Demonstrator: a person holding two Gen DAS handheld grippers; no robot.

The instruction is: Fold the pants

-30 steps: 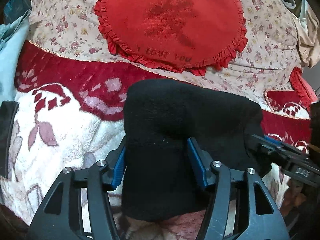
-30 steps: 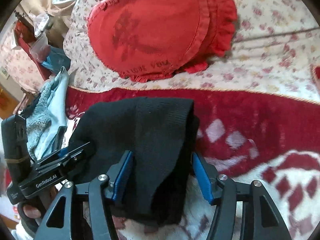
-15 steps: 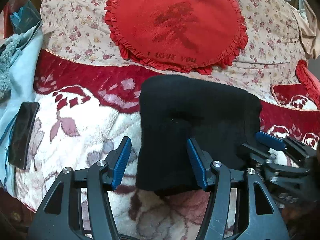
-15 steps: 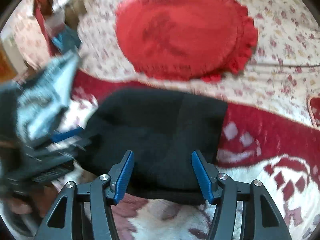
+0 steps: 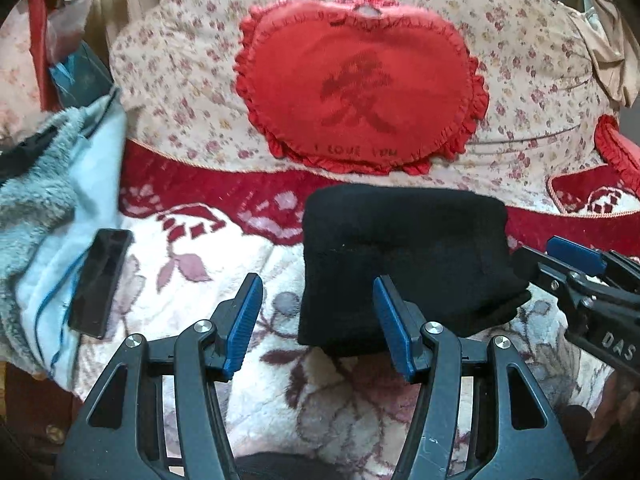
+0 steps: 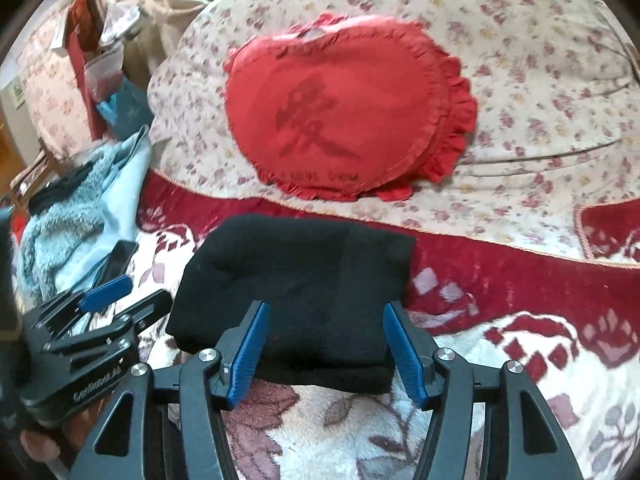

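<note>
The black pants (image 5: 400, 256) lie as a compact folded bundle on the red-and-white blanket (image 5: 192, 264). My left gripper (image 5: 317, 284) hovers open just short of the bundle's near-left corner, with nothing pressed between its blue pads. In the right wrist view the pants (image 6: 304, 272) sit beyond my right gripper (image 6: 326, 312), which is also open and holds nothing. Each gripper shows in the other's view: the right gripper (image 5: 576, 264) by the bundle's right edge, the left gripper (image 6: 104, 292) by its left edge.
A red heart-shaped pillow (image 5: 360, 92) rests on a floral cover (image 5: 180, 92) behind the pants. A black phone (image 5: 100, 280) lies on a light-blue fleece garment (image 5: 44, 184) to the left. Clutter and boxes stand at the far left.
Both grippers have drawn back and up from the pants, which earlier sat between their open jaws. The bundle now lies flat on the blanket, farther away.
</note>
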